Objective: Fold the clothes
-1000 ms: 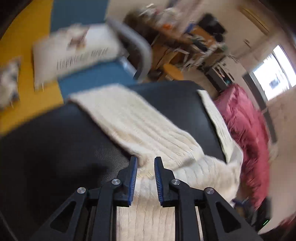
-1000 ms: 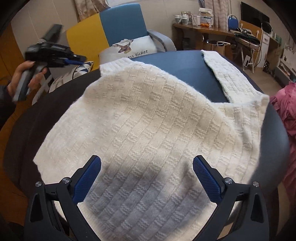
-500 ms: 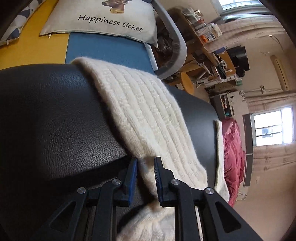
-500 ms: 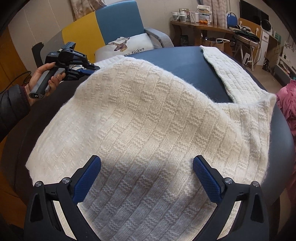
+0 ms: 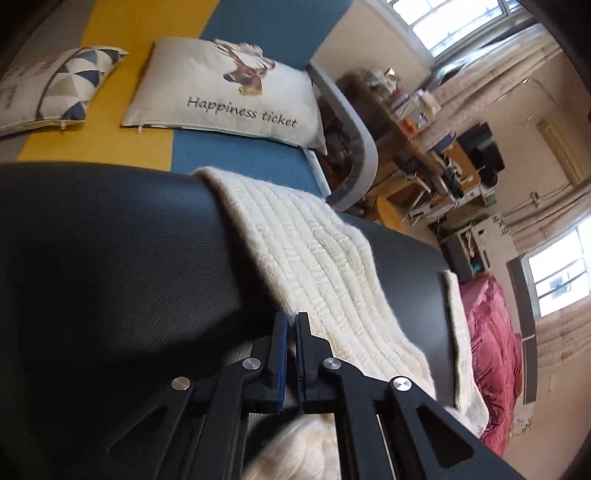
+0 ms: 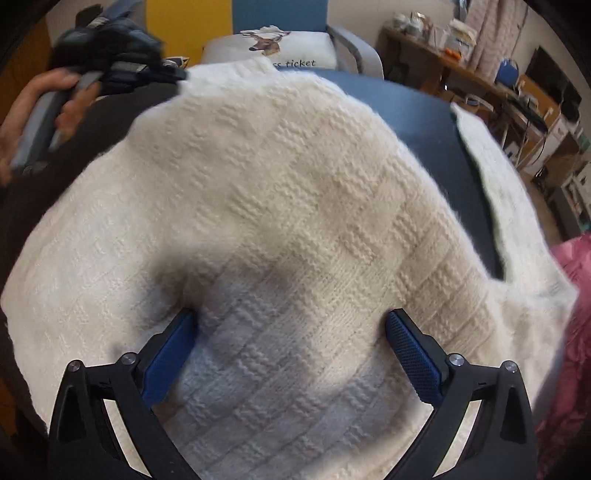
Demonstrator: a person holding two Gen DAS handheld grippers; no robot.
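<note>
Daylight enters through the windows (image 5: 461, 18) at the top and right edges of the left wrist view, where the panes blow out to white glare. The black table (image 5: 110, 258) reads very dark there, with soft sheen on its leather-like grain. In the right wrist view a broad soft shadow lies on the cream sweater (image 6: 295, 229) just ahead of the right gripper (image 6: 291, 350). The hand (image 6: 33, 110) at the upper left is smeared by motion blur. Both views bend strongly at their edges, with black vignetted corners.
</note>
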